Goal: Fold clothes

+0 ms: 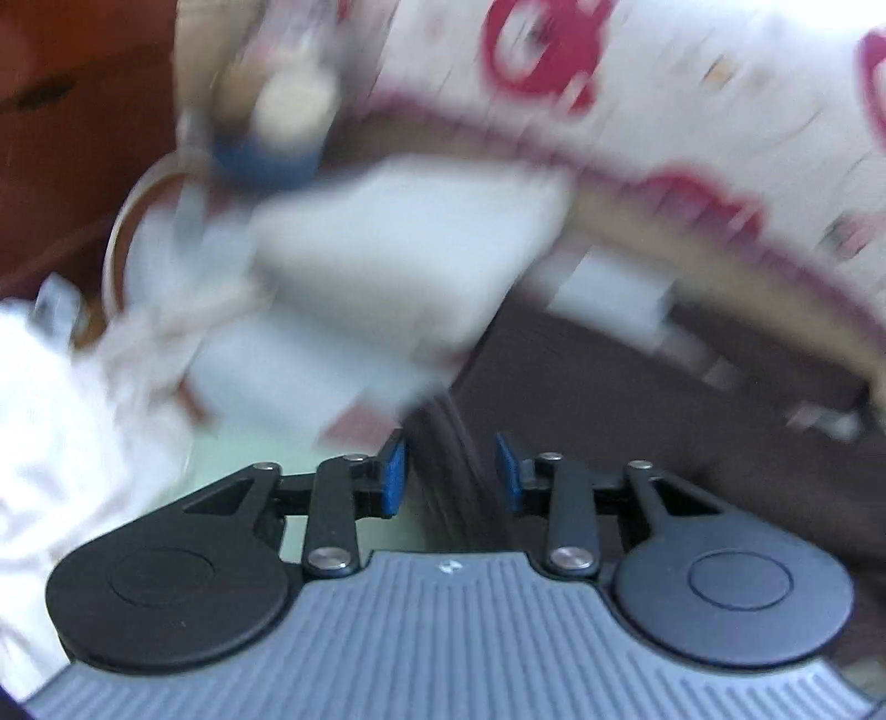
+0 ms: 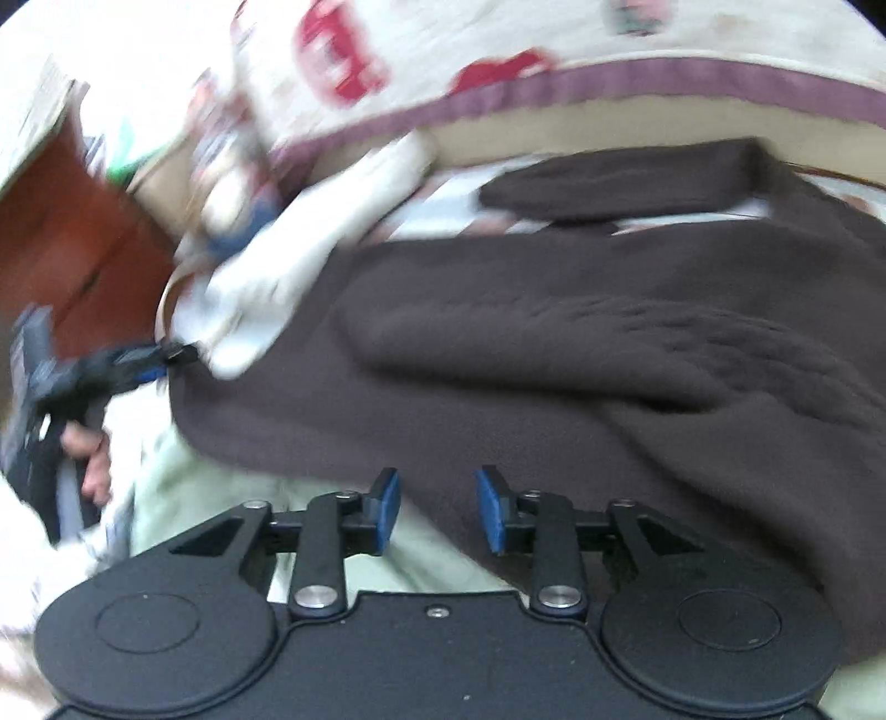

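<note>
- Right gripper (image 2: 437,512) is spread at the brown garment's (image 2: 554,354) hem; left gripper (image 1: 451,473), likewise spread, straddles its edge.
- Pinch the edge squarely, corners matched.

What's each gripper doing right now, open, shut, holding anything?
Left gripper: open, brown garment edge between its pads, not clamped.
Right gripper: open, empty, at the garment's near edge.

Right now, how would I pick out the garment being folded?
Find the cream bedcover with red prints and a purple border. Just below it sprawls the brown sweater, partly under a white cloth. It is the only dark, knitted piece.
</note>
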{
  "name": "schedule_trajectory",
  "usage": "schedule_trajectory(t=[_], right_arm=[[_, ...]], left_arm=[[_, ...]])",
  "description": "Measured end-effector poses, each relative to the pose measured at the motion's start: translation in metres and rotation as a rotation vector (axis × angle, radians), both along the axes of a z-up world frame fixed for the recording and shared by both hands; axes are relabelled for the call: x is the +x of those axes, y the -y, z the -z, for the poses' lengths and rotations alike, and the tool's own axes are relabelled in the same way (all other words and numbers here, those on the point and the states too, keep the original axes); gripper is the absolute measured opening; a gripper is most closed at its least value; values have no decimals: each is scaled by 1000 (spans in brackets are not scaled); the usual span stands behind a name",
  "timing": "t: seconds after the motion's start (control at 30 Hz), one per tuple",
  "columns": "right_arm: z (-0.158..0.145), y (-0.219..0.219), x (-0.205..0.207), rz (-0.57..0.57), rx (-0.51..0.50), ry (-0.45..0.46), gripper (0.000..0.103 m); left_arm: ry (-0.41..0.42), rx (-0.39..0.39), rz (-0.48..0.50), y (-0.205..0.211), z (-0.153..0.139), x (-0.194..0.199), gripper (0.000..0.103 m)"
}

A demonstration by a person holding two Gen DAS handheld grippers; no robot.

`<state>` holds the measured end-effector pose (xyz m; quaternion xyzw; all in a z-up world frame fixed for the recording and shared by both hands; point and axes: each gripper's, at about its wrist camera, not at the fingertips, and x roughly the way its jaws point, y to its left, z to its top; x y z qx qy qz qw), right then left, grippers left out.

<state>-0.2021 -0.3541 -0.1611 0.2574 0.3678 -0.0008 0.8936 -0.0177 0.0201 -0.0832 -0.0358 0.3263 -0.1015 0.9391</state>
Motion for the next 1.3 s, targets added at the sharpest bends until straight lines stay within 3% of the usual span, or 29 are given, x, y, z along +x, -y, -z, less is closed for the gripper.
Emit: schedule_trajectory(t=[0.03,0.1,0.27,0.4,0.47,0.57,0.63,0.77,0.8,0.87,0.9,0.93,1.03,1.07,1.1,1.13,1.17,1.23,1.3], right_arm=[[-5,7,-6,45,-2,-8,42],[-11,17,-16,107,-47,-58,46],[-23,38,-33,221,-224,-236,54],[-23,34,-45,219,-408,-339,55],[-20,31,-50,196,-391,-335,56],[-10,30,-44,167,-385,-371,58],[-4,31,-29,119,-388,-393,58],[13,41,3,67,-417,-431,58],[20,42,10,64,-445,-451,58],[33,47,16,75,-444,-460,59],[39,50,17,87,-418,-456,62],[43,57,15,105,-369,-437,64],[36,76,3,170,-256,-373,61],[33,82,-1,192,-220,-347,51],[31,88,-6,215,-188,-331,28],[30,93,-10,235,-156,-313,20],[27,96,-15,244,-123,-288,15],[20,97,-21,238,-70,-238,13],[19,94,-22,195,-63,-256,14]], left_arm=[[3,-28,32,6,-4,0,55],[7,-83,95,18,-12,0,56],[-157,-220,274,67,7,24,56],[-268,-214,336,102,43,37,57],[-324,-214,365,118,61,43,57],[-385,-299,355,122,72,42,57],[-376,-318,397,132,75,40,64],[-368,-244,441,154,86,52,68],[-358,-234,454,158,89,57,65],[-322,-162,486,168,90,66,29],[-271,-89,500,172,85,68,17],[-227,-62,497,174,79,70,16],[-84,-86,493,170,37,71,16],[-22,-87,490,170,20,70,16],[38,-88,488,171,3,70,16],[75,-99,483,171,-11,72,16],[80,-121,473,170,-18,76,16],[87,-162,452,170,-31,85,16],[18,-134,428,171,-13,99,19]])
